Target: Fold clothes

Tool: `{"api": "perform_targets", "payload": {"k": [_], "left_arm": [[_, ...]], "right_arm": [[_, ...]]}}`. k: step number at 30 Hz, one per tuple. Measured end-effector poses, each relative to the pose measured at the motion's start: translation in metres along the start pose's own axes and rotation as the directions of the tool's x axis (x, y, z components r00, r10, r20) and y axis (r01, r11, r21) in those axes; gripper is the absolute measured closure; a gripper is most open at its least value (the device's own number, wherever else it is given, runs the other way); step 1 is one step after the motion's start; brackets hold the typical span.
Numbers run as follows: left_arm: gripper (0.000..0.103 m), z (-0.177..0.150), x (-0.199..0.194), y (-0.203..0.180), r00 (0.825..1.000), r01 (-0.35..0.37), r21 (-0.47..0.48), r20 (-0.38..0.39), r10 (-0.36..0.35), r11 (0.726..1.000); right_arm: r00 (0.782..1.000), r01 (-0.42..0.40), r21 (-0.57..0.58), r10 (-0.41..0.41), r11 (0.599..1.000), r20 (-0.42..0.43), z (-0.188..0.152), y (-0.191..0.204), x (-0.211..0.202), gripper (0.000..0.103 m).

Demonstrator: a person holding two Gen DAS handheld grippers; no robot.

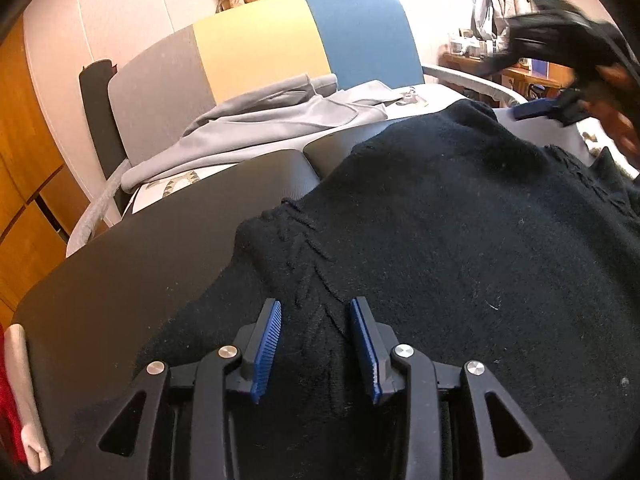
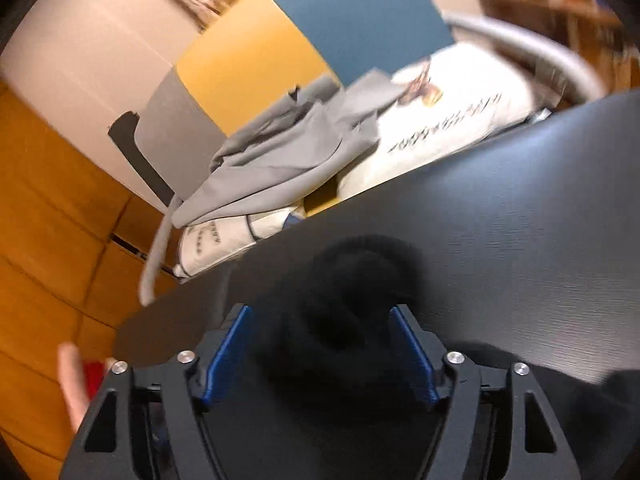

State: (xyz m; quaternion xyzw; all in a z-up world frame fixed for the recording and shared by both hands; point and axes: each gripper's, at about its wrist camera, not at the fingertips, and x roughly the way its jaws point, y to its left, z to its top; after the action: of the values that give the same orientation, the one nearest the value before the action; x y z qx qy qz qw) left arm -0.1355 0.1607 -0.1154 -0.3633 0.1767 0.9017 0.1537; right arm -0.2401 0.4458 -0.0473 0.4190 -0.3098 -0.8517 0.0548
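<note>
A black cable-knit sweater (image 1: 440, 240) lies spread over the dark table (image 1: 120, 260). My left gripper (image 1: 315, 304) hangs over its near edge, and a knitted ridge runs between the blue pads (image 1: 266, 344); they stand apart from it, so the gripper is open. In the right wrist view, which is blurred, my right gripper (image 2: 322, 308) stands wide open with a bunched end of the black sweater (image 2: 352, 296) lying loose between its fingers on the table (image 2: 520, 200). The left wrist view shows that right gripper (image 1: 536, 110) at the sweater's far right, held by a hand.
Behind the table, a grey garment (image 1: 260, 120) (image 2: 280, 160) lies crumpled on white printed bedding (image 2: 452, 112). A grey, yellow and blue panel (image 1: 260, 40) stands behind it. Wooden cabinets (image 2: 48, 220) are on the left. A pale and red object (image 1: 20, 400) sits at the table's left edge.
</note>
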Motion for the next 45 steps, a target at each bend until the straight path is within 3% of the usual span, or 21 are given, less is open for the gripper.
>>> {"api": "perform_targets", "payload": {"k": [3,5,7,11,13,15,17,19,20,23,25,26,29,31,33,35,36,37,39,41,45], "left_arm": [[0.066,-0.002,0.001,0.001,1.000,0.001,0.001,0.004,-0.001,1.000],[0.066,-0.003,0.001,0.002,1.000,0.007,-0.005,0.008,-0.007,1.000],[0.066,-0.004,0.002,0.004,1.000,0.017,-0.015,0.010,-0.017,1.000],[0.066,-0.005,0.002,0.010,0.999,0.045,-0.038,0.012,-0.044,0.998],[0.066,-0.005,0.002,0.012,0.998,0.056,-0.048,0.013,-0.055,0.997],[0.066,-0.005,0.003,0.013,0.998,0.057,-0.048,0.012,-0.057,0.997],[0.066,-0.005,0.003,0.012,0.998,0.054,-0.045,0.011,-0.054,0.997],[0.066,-0.004,0.002,0.013,0.998,0.056,-0.045,0.009,-0.055,0.997],[0.066,-0.004,0.002,0.013,0.998,0.060,-0.047,0.008,-0.060,0.997],[0.066,-0.003,0.000,0.018,0.996,0.088,-0.064,0.001,-0.088,0.994],[0.066,-0.002,-0.002,0.023,0.993,0.120,-0.091,-0.008,-0.121,0.989],[0.066,-0.002,-0.004,0.027,0.990,0.141,-0.122,-0.014,-0.144,0.982],[0.067,-0.005,-0.013,0.036,0.975,0.210,-0.229,-0.017,-0.220,0.951],[0.067,-0.009,-0.025,0.035,0.964,0.256,-0.275,0.004,-0.265,0.927],[0.067,-0.015,-0.037,0.033,0.949,0.307,-0.307,0.029,-0.314,0.901],[0.067,-0.023,-0.044,0.032,0.937,0.339,-0.332,0.035,-0.348,0.880],[0.067,-0.027,-0.046,0.033,0.933,0.347,-0.342,0.031,-0.358,0.874],[0.067,-0.032,-0.048,0.034,0.931,0.349,-0.350,0.027,-0.363,0.869],[0.067,-0.039,-0.050,0.042,0.930,0.350,-0.381,0.030,-0.367,0.856],[0.067,-0.044,-0.052,0.052,0.928,0.353,-0.418,0.040,-0.371,0.837],[0.067,-0.053,-0.053,0.078,0.923,0.358,-0.521,0.073,-0.378,0.774]], "right_arm": [[0.994,0.079,0.054,-0.074,0.995,-0.081,0.011,0.005,0.039,0.029],[0.990,0.115,0.060,-0.110,0.992,-0.083,0.005,0.008,0.053,0.044],[0.994,0.092,-0.012,-0.093,0.996,-0.063,-0.002,0.018,0.052,0.085],[0.994,-0.048,-0.359,0.078,0.932,0.070,-0.043,0.061,0.002,0.087],[0.972,-0.104,-0.554,0.204,0.826,0.121,-0.068,0.087,-0.031,0.087],[0.970,-0.073,-0.781,0.225,0.620,0.087,-0.121,0.108,-0.056,0.087],[0.992,-0.015,-0.916,0.123,0.400,0.037,-0.181,0.107,-0.060,0.087],[0.995,0.067,-0.959,-0.086,0.277,0.045,-0.224,0.087,-0.042,0.075],[0.984,0.089,-0.956,-0.175,0.281,0.040,-0.236,0.073,-0.033,0.074],[0.996,0.055,-0.789,-0.084,0.612,0.004,-0.218,0.044,-0.059,0.058],[1.000,0.007,-0.601,0.011,0.800,0.026,-0.204,0.022,-0.079,0.049],[0.998,-0.019,-0.518,0.051,0.855,0.047,-0.199,0.014,-0.087,0.049],[0.981,-0.114,-0.322,0.158,0.940,0.114,-0.182,-0.002,-0.100,0.046],[0.961,-0.205,-0.219,0.239,0.954,0.138,-0.170,-0.005,-0.100,0.031],[0.974,-0.199,-0.142,0.212,0.970,0.083,-0.161,-0.001,-0.081,0.027],[0.989,-0.138,-0.115,0.143,0.984,0.034,-0.156,0.005,-0.061,0.042],[0.993,-0.112,-0.139,0.116,0.984,0.018,-0.155,0.009,-0.056,0.073],[0.996,-0.092,-0.190,0.093,0.977,-0.003,-0.157,0.020,-0.053,0.089],[0.993,-0.103,-0.309,0.115,0.945,0.019,-0.166,0.043,-0.058,0.092],[0.984,-0.118,-0.517,0.169,0.848,0.053,-0.186,0.080,-0.073,0.093],[0.986,-0.075,-0.907,0.168,0.414,-0.005,-0.282,0.139,-0.094,0.093]]}}
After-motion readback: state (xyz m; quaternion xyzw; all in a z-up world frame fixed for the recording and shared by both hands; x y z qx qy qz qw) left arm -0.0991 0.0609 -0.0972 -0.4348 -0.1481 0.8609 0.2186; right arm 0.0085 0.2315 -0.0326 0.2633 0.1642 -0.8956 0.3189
